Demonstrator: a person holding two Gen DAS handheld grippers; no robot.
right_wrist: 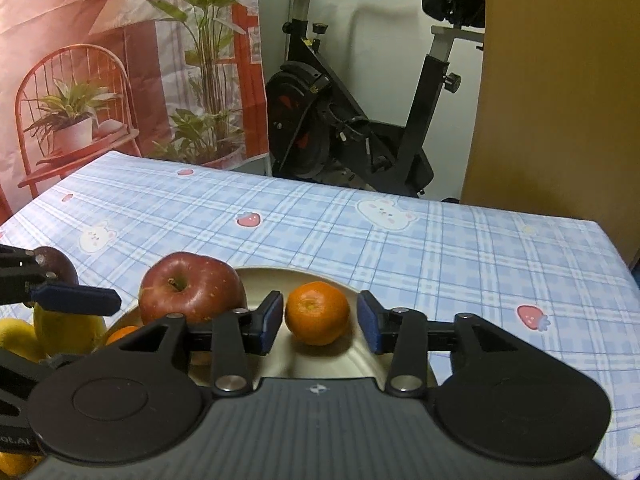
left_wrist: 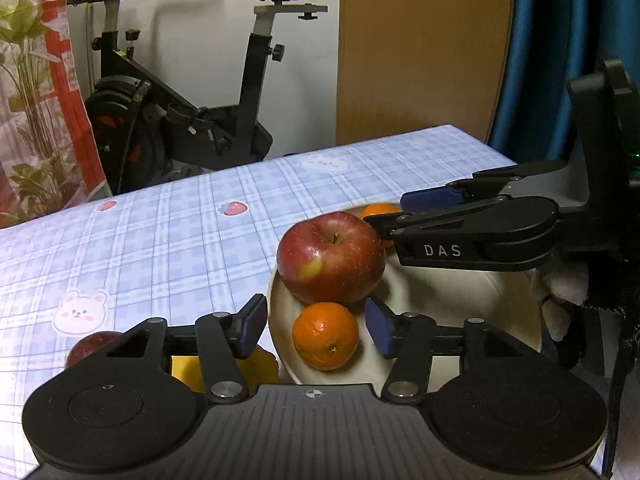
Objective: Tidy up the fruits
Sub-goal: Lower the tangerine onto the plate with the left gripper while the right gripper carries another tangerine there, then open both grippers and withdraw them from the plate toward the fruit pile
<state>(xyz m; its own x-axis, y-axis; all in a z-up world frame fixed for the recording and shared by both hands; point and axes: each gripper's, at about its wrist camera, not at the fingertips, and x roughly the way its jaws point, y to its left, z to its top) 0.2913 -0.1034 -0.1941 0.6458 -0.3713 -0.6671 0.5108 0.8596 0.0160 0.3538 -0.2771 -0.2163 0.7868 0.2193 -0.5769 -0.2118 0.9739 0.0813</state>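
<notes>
Left wrist view: the left gripper hangs over the near rim of a round cream-coloured plate on a table covered with a blue checked cloth. Its blue-padded jaws stand apart, one on each side of a small orange mandarin, with a clear gap to either pad; nothing is clamped. A large red apple sits on the plate just behind this mandarin and looks to be touching it. A second small orange mandarin shows at the far side of the plate. The right gripper reaches in from the right, side-on, tips by the apple. Off the plate, low left, lie a second red apple and a yellow fruit, partly hidden.

Right wrist view: the right gripper has its jaws apart around the far mandarin, which rests on the plate untouched by either pad. The large apple lies just left of it. Further left, off the plate, lie a dark round fruit and a yellow-green fruit behind the left gripper's blue pad.

Judgement: three fruits are plated and both grippers appear to have finished setting mandarins down. Next move calls for lifting clear without nudging them, then gathering the fruit left on the cloth.
</notes>
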